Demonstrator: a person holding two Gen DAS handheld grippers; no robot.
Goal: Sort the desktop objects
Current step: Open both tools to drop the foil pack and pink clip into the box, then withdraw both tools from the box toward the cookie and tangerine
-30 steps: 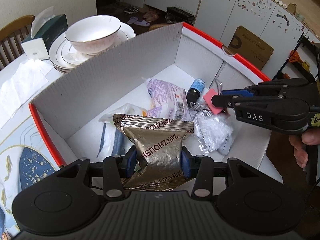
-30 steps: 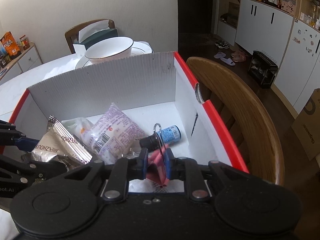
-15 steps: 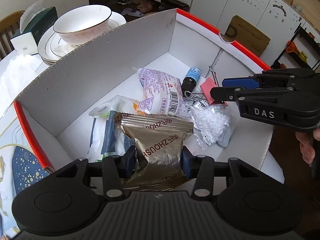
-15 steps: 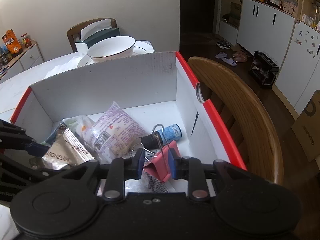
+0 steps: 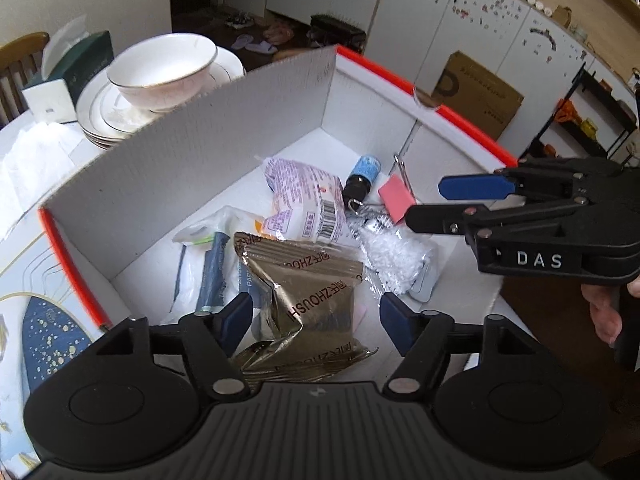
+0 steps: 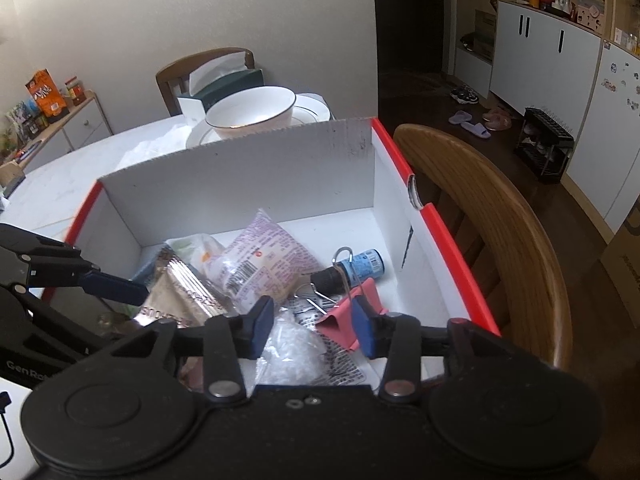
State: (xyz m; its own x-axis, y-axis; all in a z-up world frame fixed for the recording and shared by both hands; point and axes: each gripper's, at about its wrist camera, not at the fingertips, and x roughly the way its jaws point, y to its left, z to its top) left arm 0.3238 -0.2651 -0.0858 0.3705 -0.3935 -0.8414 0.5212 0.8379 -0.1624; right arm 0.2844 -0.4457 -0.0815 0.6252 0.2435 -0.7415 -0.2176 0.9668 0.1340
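Observation:
A white cardboard box (image 5: 224, 128) with red edges holds the sorted items. My left gripper (image 5: 316, 316) is open over the box; the gold foil packet (image 5: 316, 292) lies between its fingers, loose. My right gripper (image 6: 314, 328) is open too; the pink binder clip (image 6: 344, 320) lies in the box by its right finger, and shows in the left wrist view (image 5: 394, 196). Also in the box: a purple snack bag (image 5: 304, 200), a small blue-labelled bottle (image 5: 362, 172), a clear bag of white bits (image 5: 394, 252).
A white bowl (image 5: 160, 68) on stacked plates and a green tissue box (image 5: 80, 60) stand on the table beyond the box. A wooden chair back (image 6: 500, 216) curves along the box's right side. A patterned placemat (image 5: 24, 292) lies left of the box.
Both grippers have opened. The left one let go of the gold foil packet and the right one let go of the pink binder clip; both items now lie in the box.

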